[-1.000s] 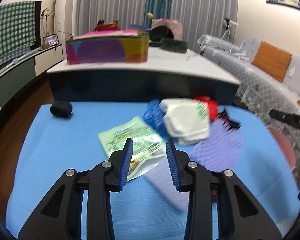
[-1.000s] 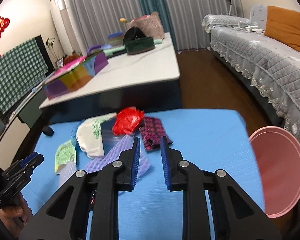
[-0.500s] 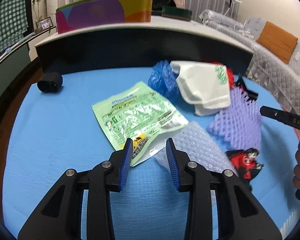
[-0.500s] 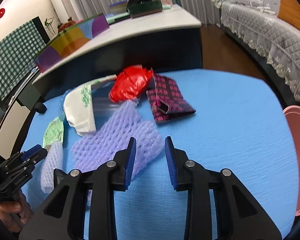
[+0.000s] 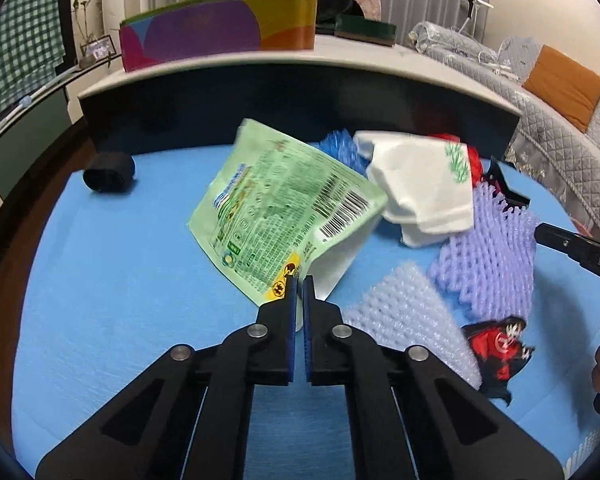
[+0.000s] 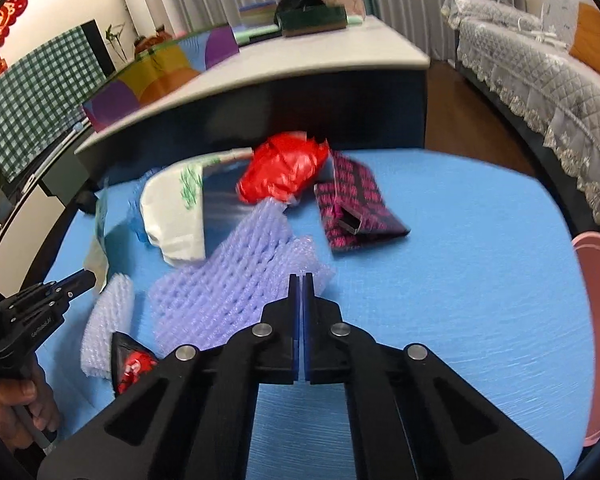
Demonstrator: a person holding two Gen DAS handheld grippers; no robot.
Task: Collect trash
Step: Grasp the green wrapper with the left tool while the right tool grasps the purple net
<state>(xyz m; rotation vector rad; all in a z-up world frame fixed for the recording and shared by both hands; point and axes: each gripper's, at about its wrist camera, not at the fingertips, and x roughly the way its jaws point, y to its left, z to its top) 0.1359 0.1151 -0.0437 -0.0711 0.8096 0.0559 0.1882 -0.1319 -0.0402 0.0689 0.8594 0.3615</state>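
Trash lies on a blue table (image 5: 100,280). My left gripper (image 5: 299,280) is shut on the near corner of a green snack pouch (image 5: 276,200), which tilts up off the table. My right gripper (image 6: 300,278) is shut on the edge of a purple foam net (image 6: 236,276); the net also shows in the left wrist view (image 5: 496,256). Around them lie a white bag (image 5: 424,184), a red plastic bag (image 6: 284,168), a pink-and-black wrapper (image 6: 356,208), a bubble-wrap piece (image 5: 408,320) and a red-black wrapper (image 5: 500,348).
A pink bin (image 6: 596,320) stands off the table's right edge. A black roll (image 5: 108,172) sits at the far left of the table. A dark counter (image 5: 300,96) with a colourful box (image 5: 220,36) stands behind. A sofa (image 6: 540,64) is at the right.
Both grippers have closed: the left on the green pouch's corner, which has lifted and tilted up, the right on the purple foam net's edge after moving down toward it.
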